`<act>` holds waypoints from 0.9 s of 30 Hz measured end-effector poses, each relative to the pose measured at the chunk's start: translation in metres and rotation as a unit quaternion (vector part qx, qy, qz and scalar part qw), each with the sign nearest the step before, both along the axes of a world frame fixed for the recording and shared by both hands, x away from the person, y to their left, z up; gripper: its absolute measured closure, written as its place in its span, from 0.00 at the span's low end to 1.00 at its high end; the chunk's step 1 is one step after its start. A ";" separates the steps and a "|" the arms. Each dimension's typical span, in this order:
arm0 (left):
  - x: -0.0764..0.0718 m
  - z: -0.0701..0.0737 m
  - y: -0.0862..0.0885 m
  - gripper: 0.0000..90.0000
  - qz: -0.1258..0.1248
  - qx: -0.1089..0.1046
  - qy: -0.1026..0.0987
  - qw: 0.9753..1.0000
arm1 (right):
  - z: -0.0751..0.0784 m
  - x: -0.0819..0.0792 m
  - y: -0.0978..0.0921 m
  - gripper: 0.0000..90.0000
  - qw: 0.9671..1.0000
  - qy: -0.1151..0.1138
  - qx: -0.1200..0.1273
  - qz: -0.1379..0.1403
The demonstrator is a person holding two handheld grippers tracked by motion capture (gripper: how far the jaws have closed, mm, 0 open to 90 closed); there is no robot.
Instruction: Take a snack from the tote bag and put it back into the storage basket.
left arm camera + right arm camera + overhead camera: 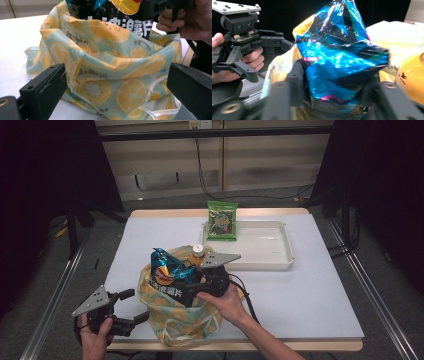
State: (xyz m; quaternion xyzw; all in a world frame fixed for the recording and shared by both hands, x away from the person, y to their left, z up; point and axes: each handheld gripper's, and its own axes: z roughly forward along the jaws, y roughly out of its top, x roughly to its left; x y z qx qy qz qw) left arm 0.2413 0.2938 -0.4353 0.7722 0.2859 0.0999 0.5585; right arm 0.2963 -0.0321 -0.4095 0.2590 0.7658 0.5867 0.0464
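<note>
We see a white table with a pale wooden edge. On its far half sits a white tray, and a green snack packet lies across the tray's far left rim. Near the front edge stands a cloth bag printed with orange citrus slices on pale green, its mouth open. A shiny blue and black crisp bag sticks up out of it, crumpled at the top. Just beside that we see an orange bottle with a white cap. Beyond the table, black cables hang down a beige wall to the grey floor.
</note>
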 end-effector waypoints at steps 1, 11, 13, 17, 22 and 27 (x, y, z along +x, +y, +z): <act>0.000 0.000 0.000 0.03 0.001 -0.001 0.001 1.000 | 0.000 0.000 0.000 0.63 1.000 0.000 0.001 0.002; 0.000 0.000 0.000 0.03 0.006 0.006 0.001 1.000 | 0.004 -0.003 0.001 0.85 1.000 -0.004 0.009 0.014; 0.000 0.000 0.000 0.03 0.006 0.006 0.002 1.000 | 0.005 -0.003 0.000 0.89 1.000 -0.004 0.018 0.018; 0.000 0.000 0.000 0.03 0.006 0.004 0.002 1.000 | 0.009 -0.005 -0.002 0.93 0.999 -0.011 0.026 0.023; 0.000 0.000 0.000 0.03 0.008 0.007 0.003 1.000 | 0.017 -0.006 -0.010 0.95 0.999 -0.024 0.034 0.023; 0.001 -0.001 0.000 0.03 0.004 -0.001 0.005 1.000 | 0.028 -0.006 -0.020 0.96 0.998 -0.040 0.042 0.019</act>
